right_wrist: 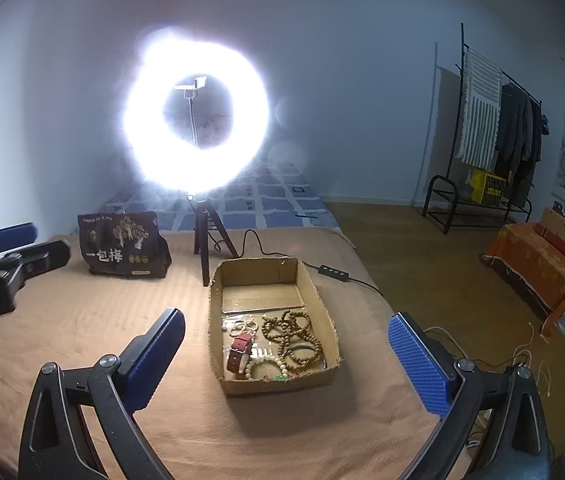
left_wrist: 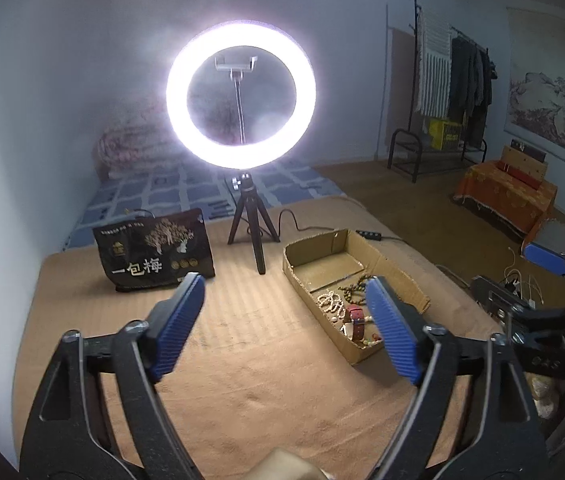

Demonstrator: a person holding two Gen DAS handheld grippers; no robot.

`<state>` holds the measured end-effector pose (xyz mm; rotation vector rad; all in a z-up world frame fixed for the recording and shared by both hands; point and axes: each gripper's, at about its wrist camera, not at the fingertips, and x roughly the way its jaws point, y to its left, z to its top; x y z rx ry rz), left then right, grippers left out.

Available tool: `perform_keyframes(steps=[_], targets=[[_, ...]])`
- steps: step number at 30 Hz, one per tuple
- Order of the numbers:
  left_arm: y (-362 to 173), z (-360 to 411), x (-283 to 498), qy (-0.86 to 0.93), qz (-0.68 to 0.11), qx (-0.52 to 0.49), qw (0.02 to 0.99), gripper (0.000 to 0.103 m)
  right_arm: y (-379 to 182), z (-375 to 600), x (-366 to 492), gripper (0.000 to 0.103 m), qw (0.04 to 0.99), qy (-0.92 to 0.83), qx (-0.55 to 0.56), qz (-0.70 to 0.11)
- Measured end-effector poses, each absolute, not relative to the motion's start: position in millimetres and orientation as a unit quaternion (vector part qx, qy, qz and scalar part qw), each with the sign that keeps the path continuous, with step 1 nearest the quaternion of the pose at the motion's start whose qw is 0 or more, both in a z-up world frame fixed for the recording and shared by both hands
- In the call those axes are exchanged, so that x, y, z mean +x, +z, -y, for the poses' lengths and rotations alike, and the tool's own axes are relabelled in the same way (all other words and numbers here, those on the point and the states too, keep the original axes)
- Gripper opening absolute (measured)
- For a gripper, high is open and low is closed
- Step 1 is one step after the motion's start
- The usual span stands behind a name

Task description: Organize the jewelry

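A shallow cardboard box (right_wrist: pixel 314 284) (left_wrist: pixel 398 268) stands on the tan cloth. Its near half holds brown bead bracelets (right_wrist: pixel 292 330) (left_wrist: pixel 356 286), a white bead bracelet (right_wrist: pixel 266 364) (left_wrist: pixel 332 302), a red-strapped watch (right_wrist: pixel 239 354) (left_wrist: pixel 356 318) and a dark bangle (right_wrist: pixel 302 350). My left gripper (left_wrist: pixel 284 328) is open and empty, above the cloth to the left of the box. My right gripper (right_wrist: pixel 288 360) is open and empty, above the cloth with its fingers either side of the box's near end. The left gripper also shows at the left edge of the right wrist view (right_wrist: pixel 10 256).
A lit ring light (left_wrist: pixel 241 94) (right_wrist: pixel 196 120) on a small black tripod (left_wrist: pixel 252 226) (right_wrist: pixel 206 236) stands behind the box. A black snack bag (left_wrist: pixel 154 252) (right_wrist: pixel 122 250) stands at the back left. A cable with a controller (right_wrist: pixel 332 271) runs off to the right.
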<state>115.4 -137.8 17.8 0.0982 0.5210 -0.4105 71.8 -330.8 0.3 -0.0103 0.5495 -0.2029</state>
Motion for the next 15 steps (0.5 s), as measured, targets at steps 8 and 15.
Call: perform_keyframes(steps=[8, 15], targets=[[7, 135, 88, -0.201, -0.260, 0.058, 0.943, 0.095, 1, 326, 58, 0.103, 0.961, -0.103, 0.000, -0.258], [8, 135, 75, -0.204, -0.254, 0.065, 0.943, 0.102, -3, 324, 53, 0.103, 0.961, -0.099, -0.019, -0.257]])
